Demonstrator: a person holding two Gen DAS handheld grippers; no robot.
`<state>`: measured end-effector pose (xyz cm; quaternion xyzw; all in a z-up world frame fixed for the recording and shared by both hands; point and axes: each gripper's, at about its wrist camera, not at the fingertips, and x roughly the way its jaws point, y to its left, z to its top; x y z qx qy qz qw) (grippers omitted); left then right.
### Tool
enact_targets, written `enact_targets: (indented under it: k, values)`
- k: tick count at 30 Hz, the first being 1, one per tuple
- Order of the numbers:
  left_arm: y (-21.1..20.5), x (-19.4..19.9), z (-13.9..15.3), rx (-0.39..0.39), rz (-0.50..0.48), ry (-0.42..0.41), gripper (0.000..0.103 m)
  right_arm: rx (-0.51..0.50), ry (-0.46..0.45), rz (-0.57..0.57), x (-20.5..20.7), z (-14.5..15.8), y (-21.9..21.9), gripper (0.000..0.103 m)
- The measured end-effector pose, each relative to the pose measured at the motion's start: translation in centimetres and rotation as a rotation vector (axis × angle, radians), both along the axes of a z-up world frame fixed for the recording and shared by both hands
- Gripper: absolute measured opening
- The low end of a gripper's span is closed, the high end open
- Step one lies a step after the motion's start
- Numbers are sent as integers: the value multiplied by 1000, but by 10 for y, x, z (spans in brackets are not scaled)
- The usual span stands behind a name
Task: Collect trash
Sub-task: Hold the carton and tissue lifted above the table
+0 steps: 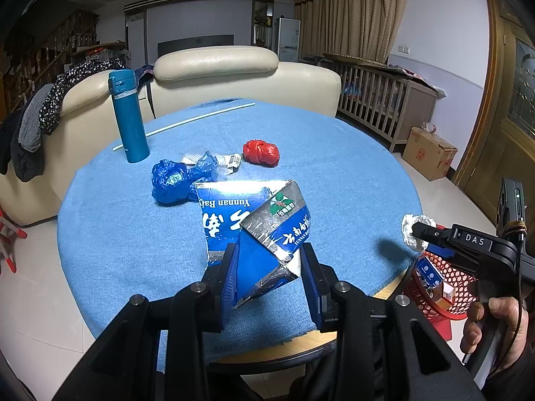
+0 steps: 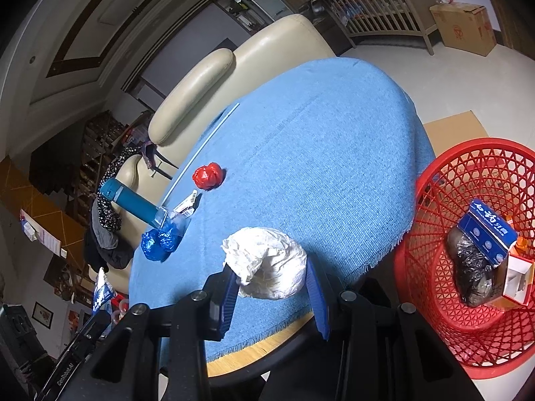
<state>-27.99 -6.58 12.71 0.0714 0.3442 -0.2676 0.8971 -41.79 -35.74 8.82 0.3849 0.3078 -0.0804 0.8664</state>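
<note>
My left gripper (image 1: 269, 255) is shut on a crushed blue and silver carton (image 1: 257, 220), held just above the blue cloth of the round table (image 1: 133, 234). My right gripper (image 2: 272, 275) is shut on a white crumpled paper wad (image 2: 267, 267); in the left wrist view it (image 1: 414, 230) holds the wad (image 1: 409, 234) at the table's right edge, above a red mesh basket (image 2: 434, 200). The basket holds a blue box (image 2: 488, 234) and a dark bag (image 2: 468, 267). On the table lie a red wad (image 1: 260, 152), a crumpled blue bag (image 1: 180, 180) and small wrappers (image 1: 230, 160).
A teal thermos (image 1: 128, 115) stands at the table's far left, with a white stick (image 1: 187, 123) behind it. A cream sofa (image 1: 214, 73) sits behind the table. A cardboard box (image 1: 428, 153) and a wooden crib (image 1: 378, 100) stand at the right.
</note>
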Motion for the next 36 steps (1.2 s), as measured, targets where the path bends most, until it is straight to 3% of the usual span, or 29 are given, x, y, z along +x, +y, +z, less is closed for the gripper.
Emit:
enact_targets:
  k: [36]
  values:
    - [-5,1,-4,11,-15,16,38,40,21,1,-1,-12,-2,42]
